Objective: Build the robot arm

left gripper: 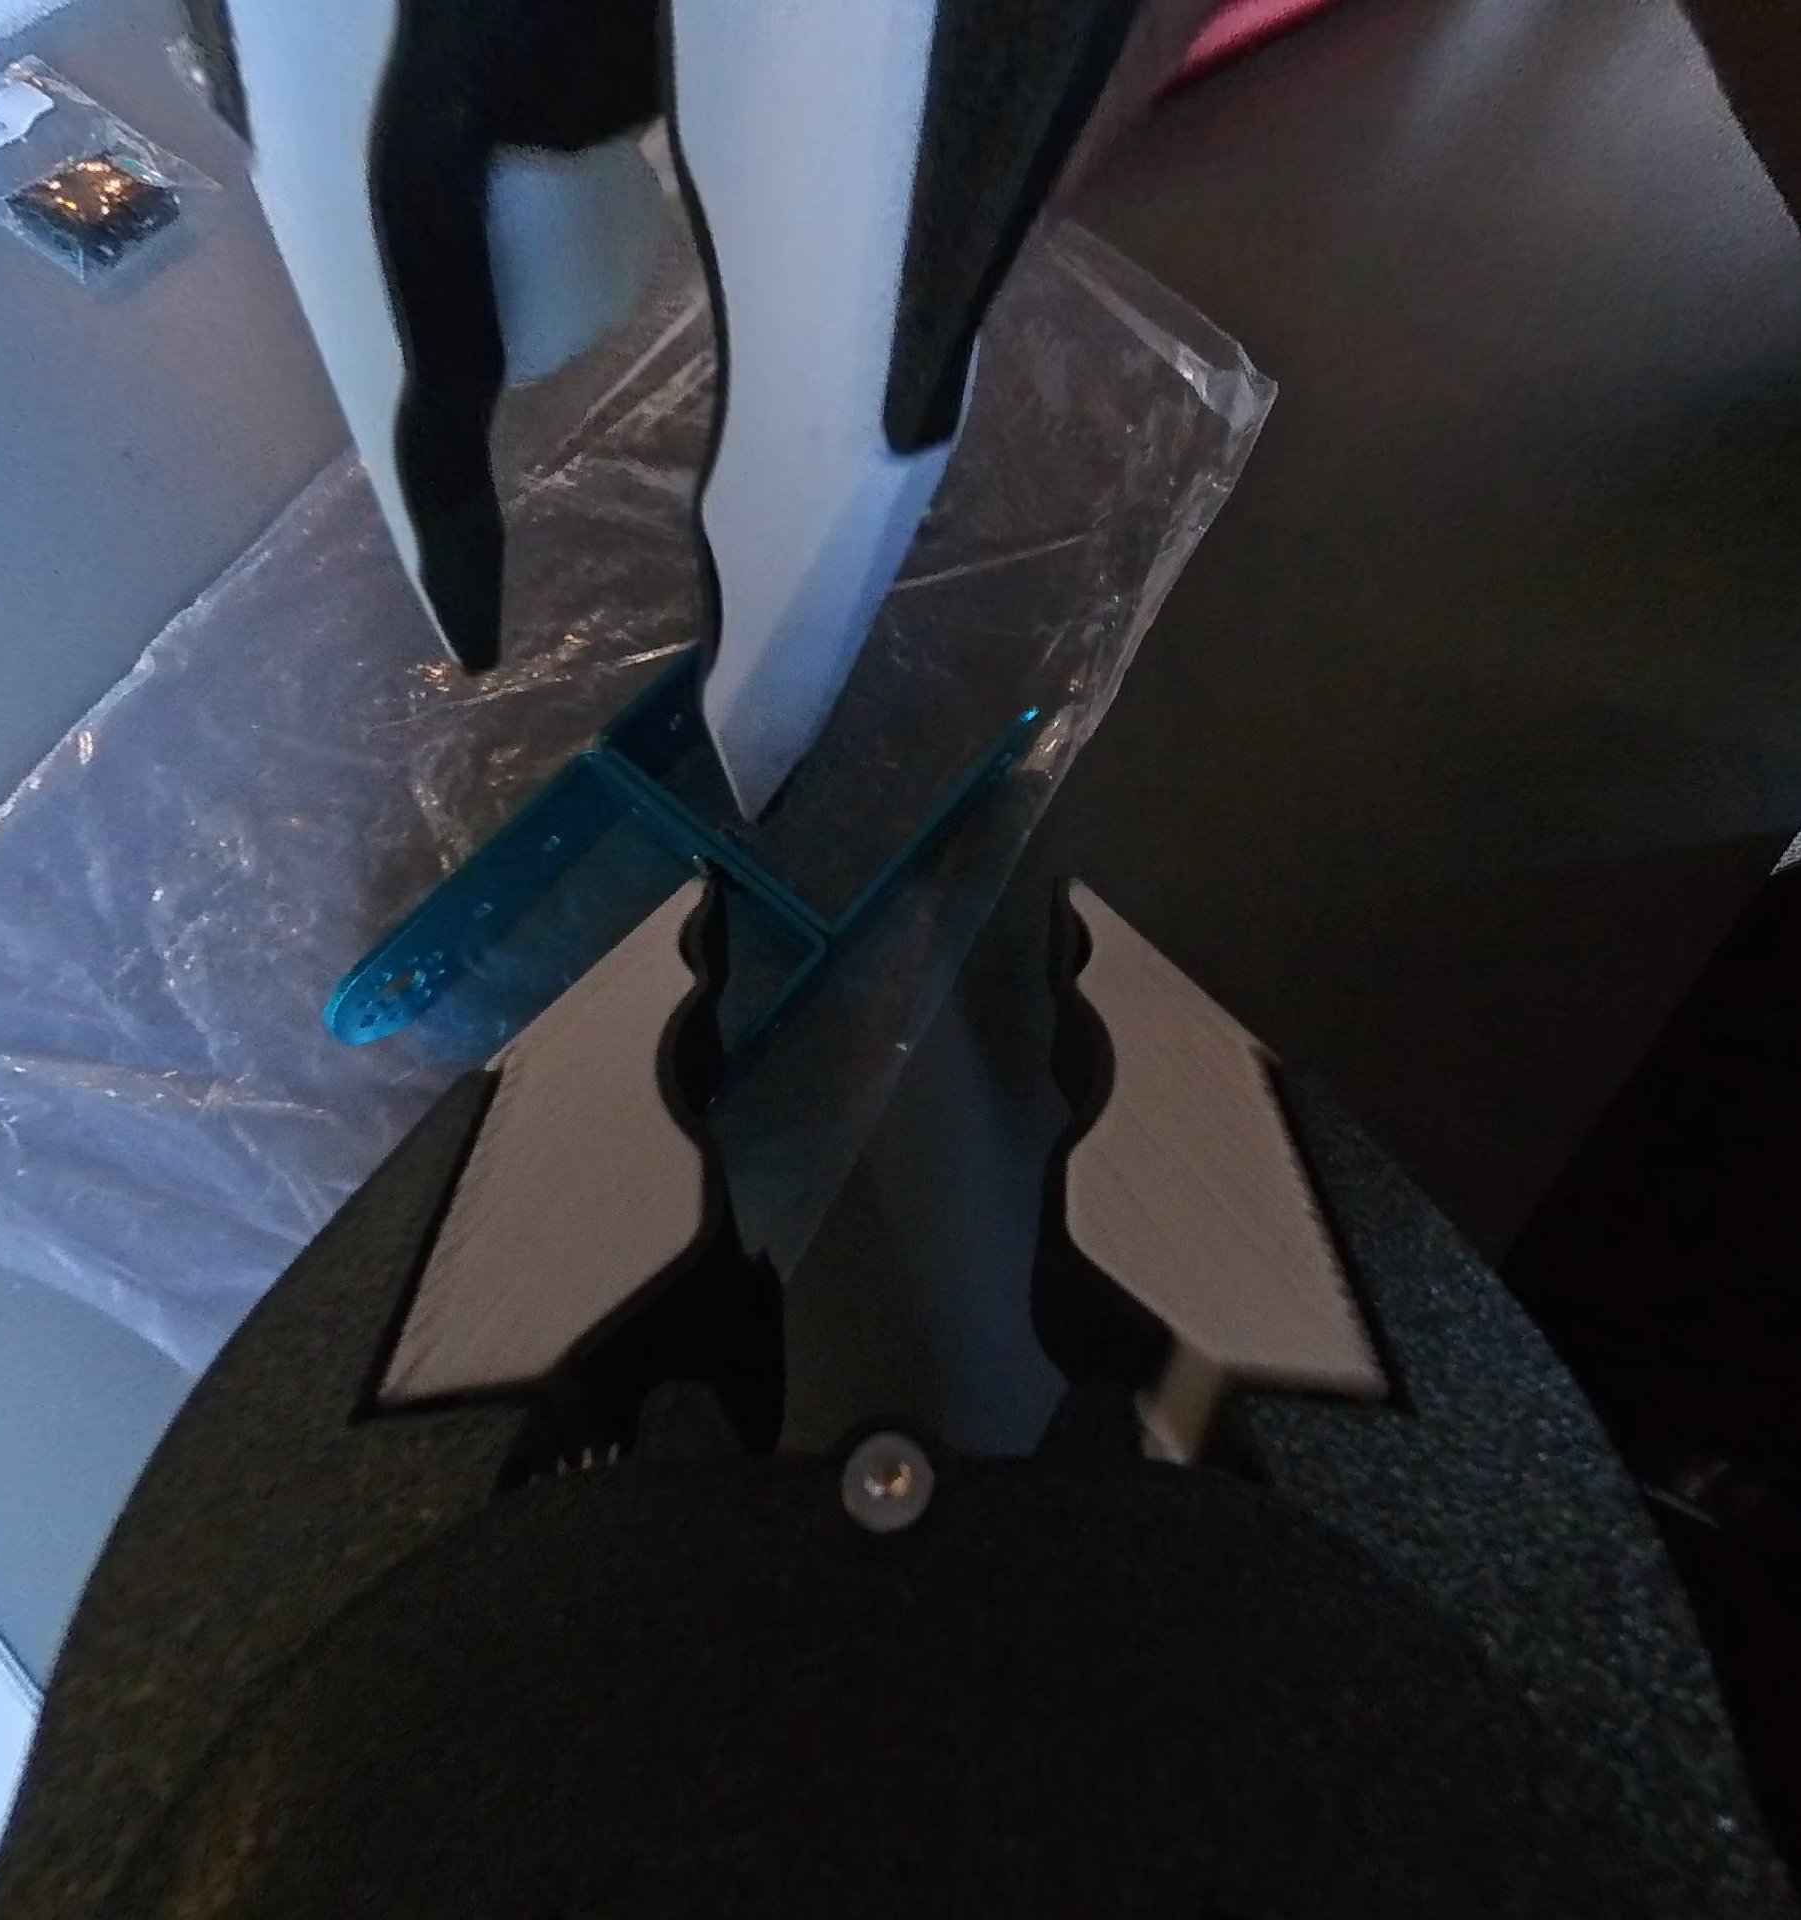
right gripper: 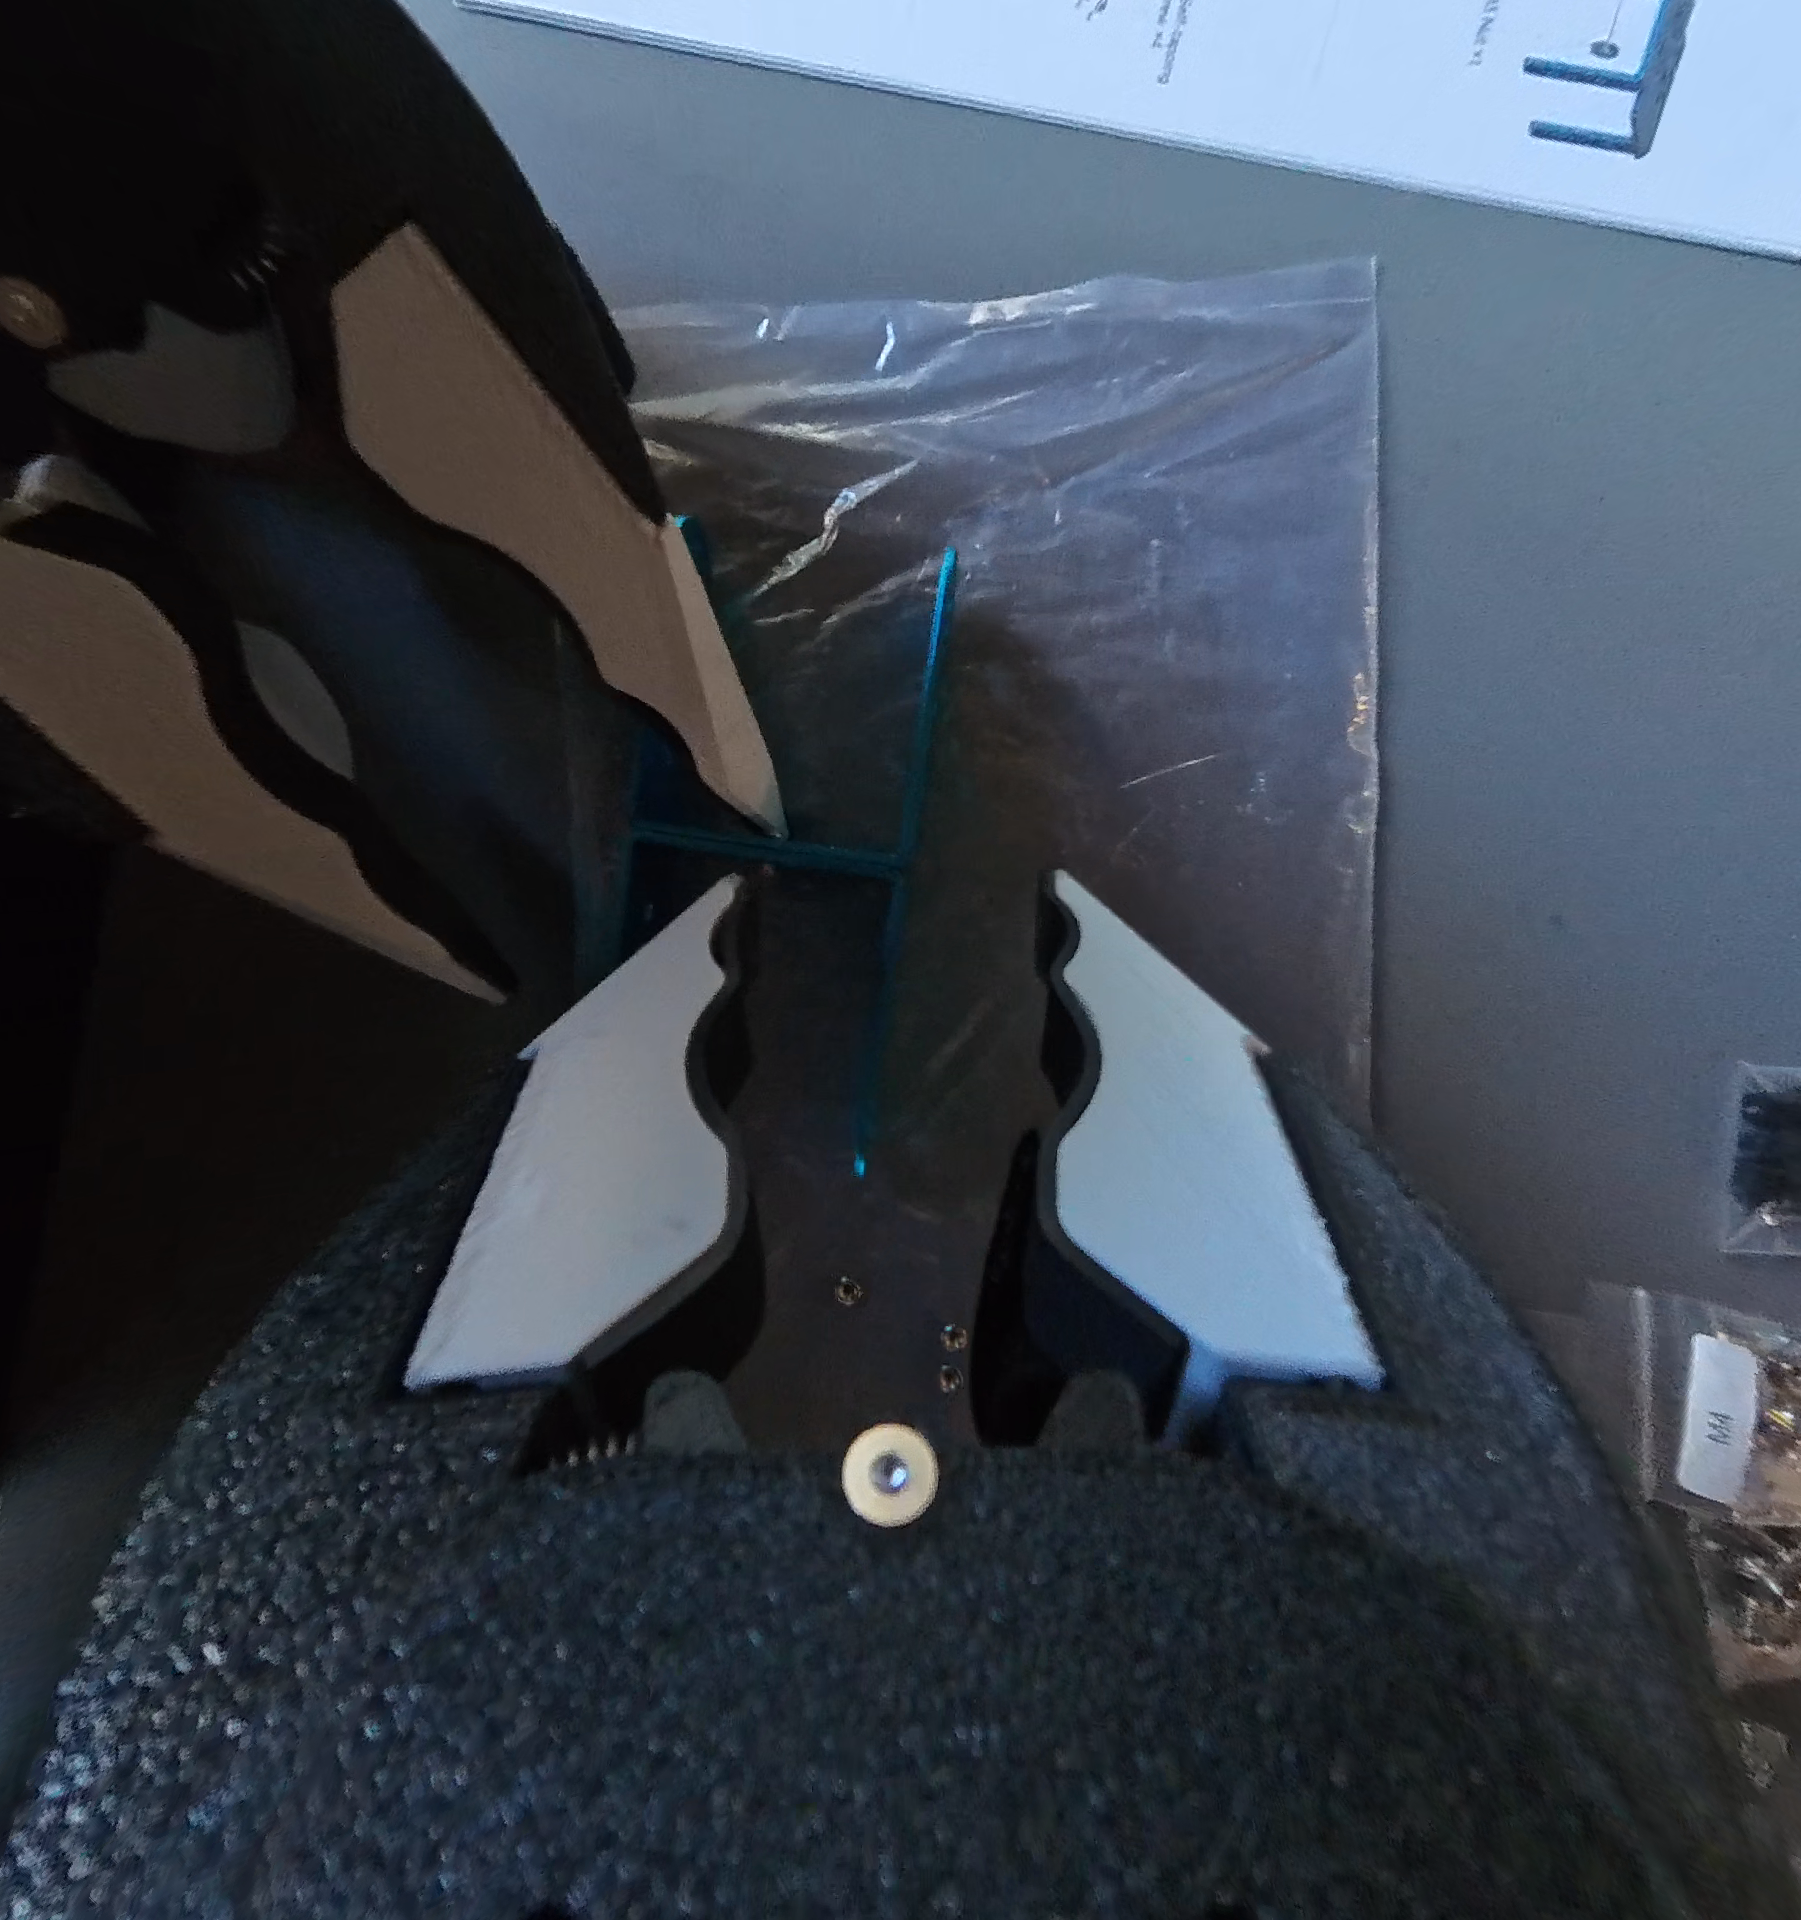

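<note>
Blue metal bracket (right gripper: 771, 854), H-shaped, stands between both claws over a clear plastic bag (right gripper: 1135, 582) on the grey tabletop (right gripper: 1602, 623). Left claw (left gripper: 880, 894) and right claw (right gripper: 891, 883): both spread, tips beside the crossbar, steadying it. Small parts bags (right gripper: 1748, 1455) lie right; printed sheet (right gripper: 1187, 94) far.

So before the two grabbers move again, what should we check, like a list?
1. Left gripper open around the blue metal bracket: ok, its fingers stand apart.
2. Right gripper open: ok, fingers apart.
3. Anything actually gripped: cannot tell, the fingertips sit at the bracket's middle bar.
4. Bracket over the clear plastic bag: ok.
5. Grippers apart from each other: not ok, they crowd together at the bracket.
6. Small parts bags out of the way: ok, off to the side.
</note>
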`<state>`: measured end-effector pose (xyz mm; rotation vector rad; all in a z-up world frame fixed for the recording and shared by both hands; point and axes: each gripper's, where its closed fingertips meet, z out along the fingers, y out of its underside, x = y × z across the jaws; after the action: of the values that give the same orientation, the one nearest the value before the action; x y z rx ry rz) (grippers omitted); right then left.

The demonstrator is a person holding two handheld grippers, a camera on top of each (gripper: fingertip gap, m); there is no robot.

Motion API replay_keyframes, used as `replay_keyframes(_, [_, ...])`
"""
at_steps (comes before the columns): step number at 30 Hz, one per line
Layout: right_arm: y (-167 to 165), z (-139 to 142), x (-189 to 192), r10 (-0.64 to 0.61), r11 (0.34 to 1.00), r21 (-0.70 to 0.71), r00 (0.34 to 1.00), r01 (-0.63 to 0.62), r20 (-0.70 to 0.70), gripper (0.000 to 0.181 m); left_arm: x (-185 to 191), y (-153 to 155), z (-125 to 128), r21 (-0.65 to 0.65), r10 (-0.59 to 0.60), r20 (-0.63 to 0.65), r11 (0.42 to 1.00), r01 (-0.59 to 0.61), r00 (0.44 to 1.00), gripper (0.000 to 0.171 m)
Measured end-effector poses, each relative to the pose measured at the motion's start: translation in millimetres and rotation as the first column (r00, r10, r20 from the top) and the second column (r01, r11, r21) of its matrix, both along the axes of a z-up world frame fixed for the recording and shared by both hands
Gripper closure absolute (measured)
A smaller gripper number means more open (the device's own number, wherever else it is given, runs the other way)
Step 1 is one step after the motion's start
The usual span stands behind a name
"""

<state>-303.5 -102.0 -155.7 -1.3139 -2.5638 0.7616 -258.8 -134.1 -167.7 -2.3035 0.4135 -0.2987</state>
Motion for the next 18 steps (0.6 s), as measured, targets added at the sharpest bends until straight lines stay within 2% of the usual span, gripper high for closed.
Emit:
replay_keyframes(5, [-7.2, -14.1, 0.1, 0.023, 1.000, 0.001, 0.999, -0.023, 0.034, 0.129, -0.1, 1.2, 0.3, 0.003, 0.001, 0.003, 1.000, -0.001, 1.000, 0.110])
replay_keyframes(12, [1.9, 9.2, 2.5, -0.020, 0.997, -0.071, 1.000, 0.020, 0.007, 0.135, 0.8, 2.5, 0.6, 0.009, -0.009, 0.004, 1.000, 0.009, 1.000, 0.109])
replay_keyframes(14, [-4.4, 3.2, 6.6, -0.003, 0.996, -0.092, 0.999, 0.007, 0.040, 0.136, 0.8, 2.8, 0.7, 0.008, -0.009, 0.005, 1.000, 0.009, 1.000, 0.109])
replay_keyframes(18, [-5.5, -11.1, 5.8, 0.010, 0.999, -0.049, 0.998, -0.007, 0.063, 0.139, 1.7, 4.4, 1.7, 0.011, -0.001, 0.024, 1.000, 0.001, 1.000, 0.107])
